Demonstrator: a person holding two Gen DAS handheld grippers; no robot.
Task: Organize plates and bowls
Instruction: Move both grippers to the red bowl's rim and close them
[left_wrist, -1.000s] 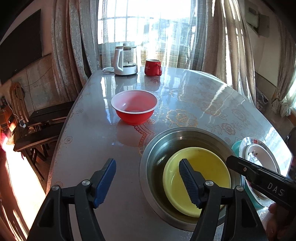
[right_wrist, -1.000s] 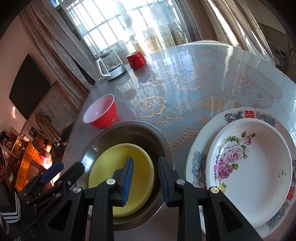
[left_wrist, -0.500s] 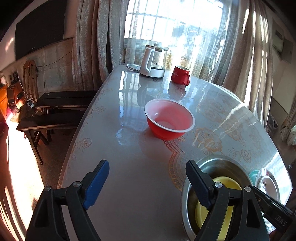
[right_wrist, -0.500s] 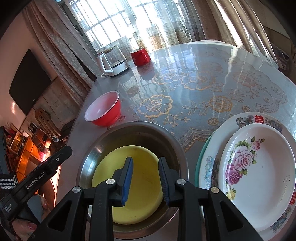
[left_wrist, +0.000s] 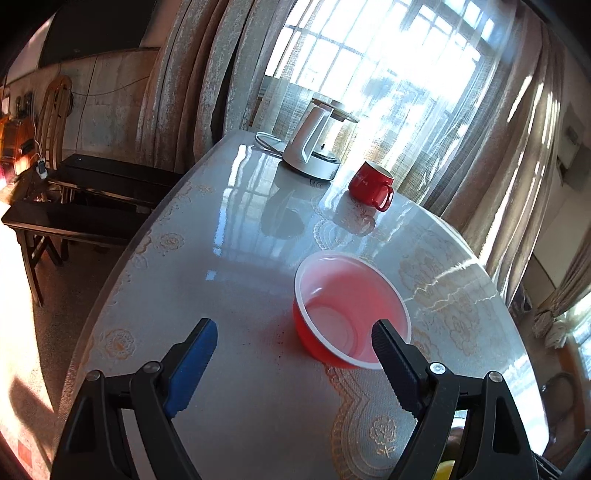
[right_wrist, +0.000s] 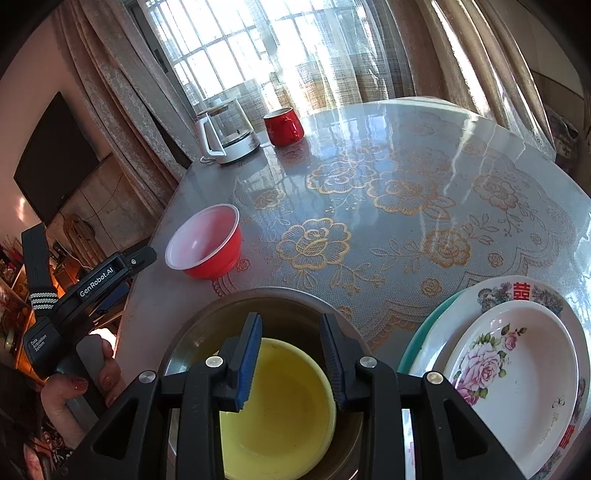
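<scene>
Now, in the left wrist view, the left gripper (left_wrist: 295, 343) has its jaws spread wide with nothing between them, wider than a second ago, and it holds nothing. A second ago this view looked down on the steel basin and yellow bowl; it has since swung away, so those have slid out at the bottom right and the red bowl (left_wrist: 351, 314) now sits just ahead of the right-hand finger (left_wrist: 399, 354), upright on the tabletop (left_wrist: 221, 258) near its left edge. The kettle (left_wrist: 314, 147) and red mug (left_wrist: 371, 184) stand together at the far end by the curtains (left_wrist: 184, 74). In the right wrist view, the right gripper (right_wrist: 290, 354) hovers over the yellow bowl (right_wrist: 280, 410), which lies inside the steel basin (right_wrist: 295, 299) at the near edge of the tabletop (right_wrist: 406, 184); its jaws are narrow but opening, a little wider than a second ago, and the pads touch nothing. The stack of plates (right_wrist: 517, 373), a flowered one on top, rests just right of the basin at the near right edge, as before. The red bowl (right_wrist: 205, 243) stands beyond the basin toward the left edge, and the left gripper's body (right_wrist: 99, 280), held in a hand (right_wrist: 74, 391), now reaches toward it from the left, further forward than before.
</scene>
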